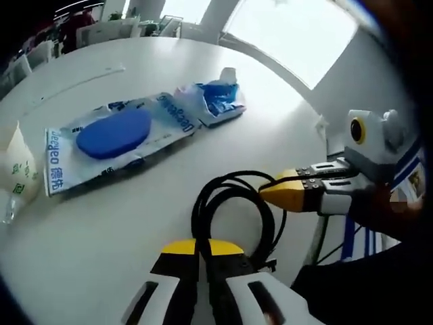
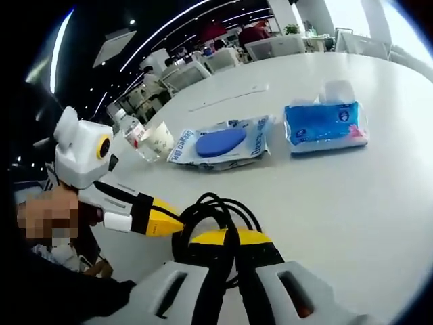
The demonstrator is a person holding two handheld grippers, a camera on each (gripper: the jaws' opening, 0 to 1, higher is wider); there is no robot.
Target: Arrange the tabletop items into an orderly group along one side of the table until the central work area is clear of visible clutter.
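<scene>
A coiled black cable (image 1: 231, 203) lies on the white table (image 1: 101, 223) near its edge. My left gripper (image 1: 203, 245) is shut on the near side of the coil, the cord pinched between its yellow tips. My right gripper (image 1: 269, 192) comes in from the right and is shut on the coil's other side. In the right gripper view the cable (image 2: 215, 211) runs between the right gripper's (image 2: 229, 237) jaws, and the left gripper (image 2: 172, 223) holds it from the left. Farther off lie a wet-wipes pack (image 1: 115, 139) with a blue lid and a blue tissue pack (image 1: 215, 101).
A paper cup (image 2: 160, 139) and a clear bottle (image 2: 135, 139) stand past the wipes pack (image 2: 220, 143); the tissue pack (image 2: 325, 123) lies to its right. The cup (image 1: 17, 169) sits at the left in the left gripper view. Chairs and tables stand behind.
</scene>
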